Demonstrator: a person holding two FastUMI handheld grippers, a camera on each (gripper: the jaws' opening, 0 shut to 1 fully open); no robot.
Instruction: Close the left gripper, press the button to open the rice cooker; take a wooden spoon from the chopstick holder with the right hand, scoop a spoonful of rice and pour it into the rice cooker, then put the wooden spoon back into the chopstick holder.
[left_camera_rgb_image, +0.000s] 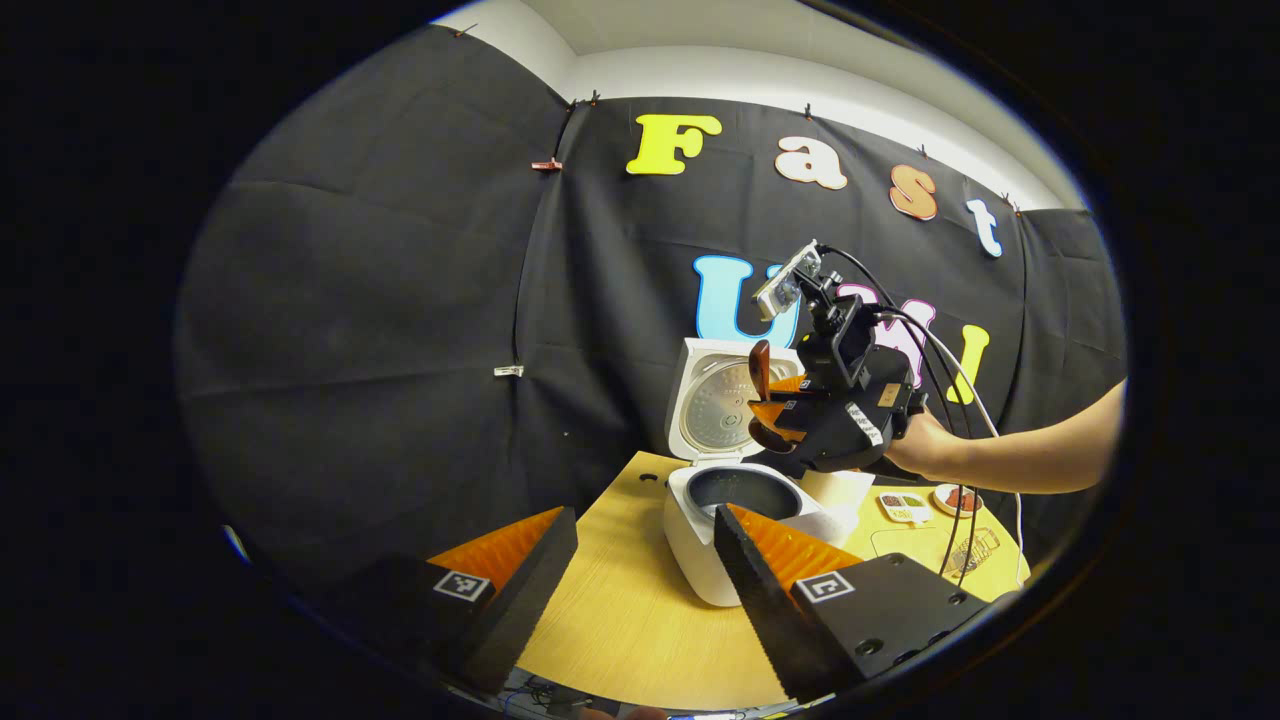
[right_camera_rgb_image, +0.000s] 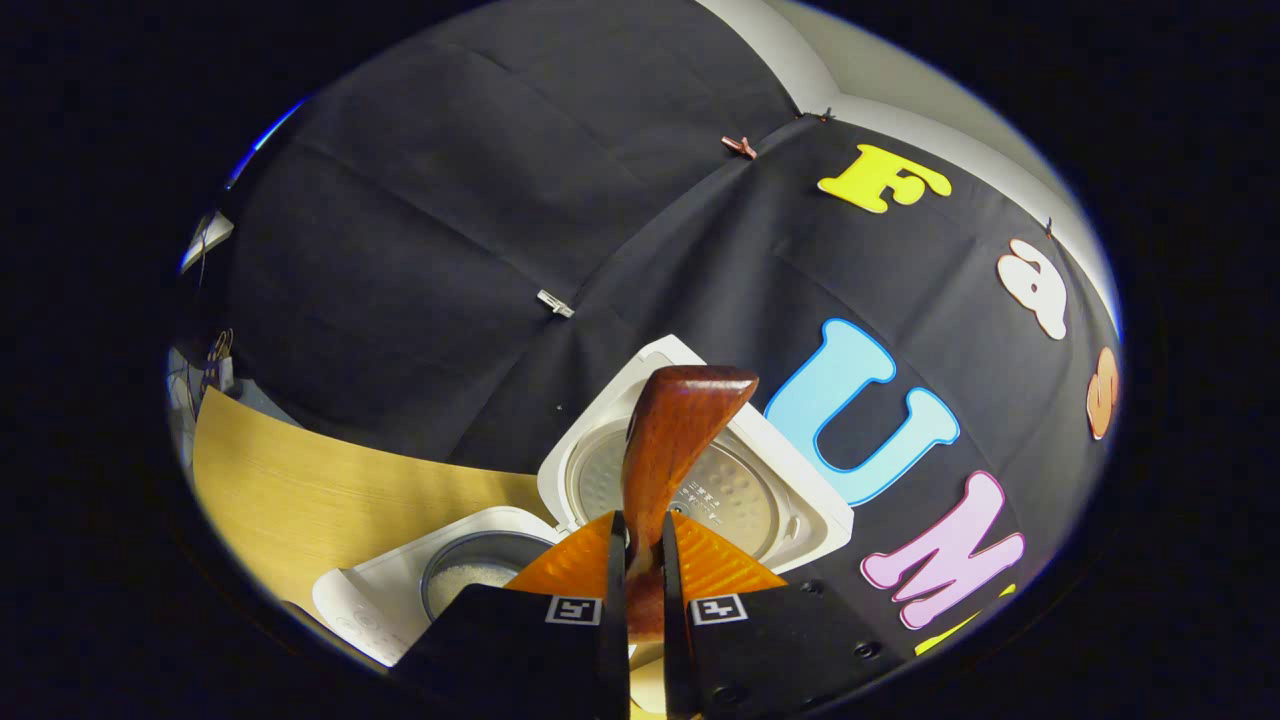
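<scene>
The white rice cooker (left_camera_rgb_image: 700, 545) stands on the wooden table with its lid (left_camera_rgb_image: 725, 395) swung up; its dark pot (left_camera_rgb_image: 742, 490) is open. In the right gripper view rice lies in the pot (right_camera_rgb_image: 470, 578) below the raised lid (right_camera_rgb_image: 745, 500). My right gripper (right_camera_rgb_image: 640, 545) is shut on the brown wooden spoon (right_camera_rgb_image: 672, 430), whose end points up. From the left gripper view the right gripper (left_camera_rgb_image: 775, 420) hovers above the pot with the spoon (left_camera_rgb_image: 760, 385), held by a hand (left_camera_rgb_image: 925, 445). My left gripper (left_camera_rgb_image: 645, 545) is open, low and in front of the cooker.
The wooden table (left_camera_rgb_image: 610, 610) stretches left and in front of the cooker. Behind it to the right lie small dishes (left_camera_rgb_image: 905, 507), a red-filled bowl (left_camera_rgb_image: 957, 498) and a wire holder (left_camera_rgb_image: 972, 548). Cables hang from the right gripper.
</scene>
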